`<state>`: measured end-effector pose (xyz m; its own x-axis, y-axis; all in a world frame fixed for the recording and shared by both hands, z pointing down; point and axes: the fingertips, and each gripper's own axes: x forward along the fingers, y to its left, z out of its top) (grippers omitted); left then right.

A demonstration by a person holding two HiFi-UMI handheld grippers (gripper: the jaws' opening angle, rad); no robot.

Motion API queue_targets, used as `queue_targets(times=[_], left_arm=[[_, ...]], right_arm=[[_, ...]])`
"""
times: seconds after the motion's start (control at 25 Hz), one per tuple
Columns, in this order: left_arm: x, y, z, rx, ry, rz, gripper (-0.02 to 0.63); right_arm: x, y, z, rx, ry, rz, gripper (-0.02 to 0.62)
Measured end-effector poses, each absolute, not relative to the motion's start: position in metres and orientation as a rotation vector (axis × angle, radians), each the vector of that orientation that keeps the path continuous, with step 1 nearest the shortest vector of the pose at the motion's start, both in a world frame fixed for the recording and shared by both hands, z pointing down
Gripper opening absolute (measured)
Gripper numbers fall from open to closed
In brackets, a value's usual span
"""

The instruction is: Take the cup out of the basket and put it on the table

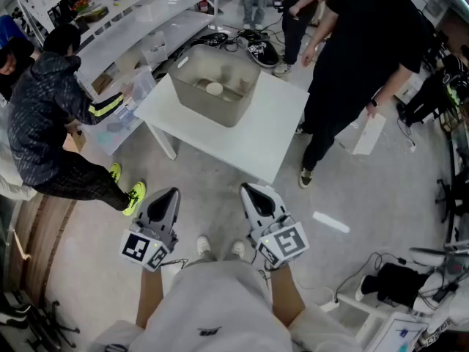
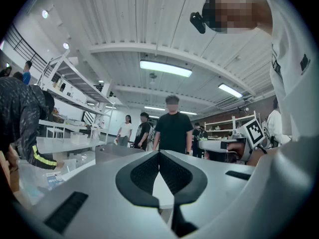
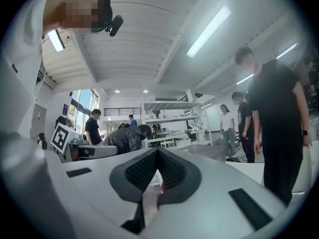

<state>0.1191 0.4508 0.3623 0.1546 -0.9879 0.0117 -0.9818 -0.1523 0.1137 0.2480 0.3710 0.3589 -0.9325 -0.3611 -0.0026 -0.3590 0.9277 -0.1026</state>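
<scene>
A grey basket (image 1: 217, 86) stands on the far-left part of a white table (image 1: 256, 141). A pale cup (image 1: 214, 89) lies on the basket's floor. Both grippers are held low, close to the body and well short of the table's near edge. My left gripper (image 1: 169, 194) points toward the table, its jaws shut with nothing between them (image 2: 159, 154). The right gripper (image 1: 251, 190) beside it is likewise shut and empty (image 3: 158, 152). The basket (image 3: 212, 151) shows as a grey box ahead in the right gripper view, and the cup is hidden there.
A person in a dark patterned jacket (image 1: 44, 116) crouches left of the table by a clear plastic bin (image 1: 128, 112). A person in black (image 1: 366, 57) stands at the table's right corner. Shelving (image 1: 110, 20) runs along the back left, and cables (image 1: 396, 277) lie on the floor at right.
</scene>
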Motion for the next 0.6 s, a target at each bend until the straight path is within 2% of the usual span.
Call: queue_targets(times=[0.6], left_arm=[[0.135,0.430,0.368,2.281,-2.003,-0.099,0.010]], right_arm=[[0.265,0.352,0.357,-0.529,3.020,-0.161,0.008]])
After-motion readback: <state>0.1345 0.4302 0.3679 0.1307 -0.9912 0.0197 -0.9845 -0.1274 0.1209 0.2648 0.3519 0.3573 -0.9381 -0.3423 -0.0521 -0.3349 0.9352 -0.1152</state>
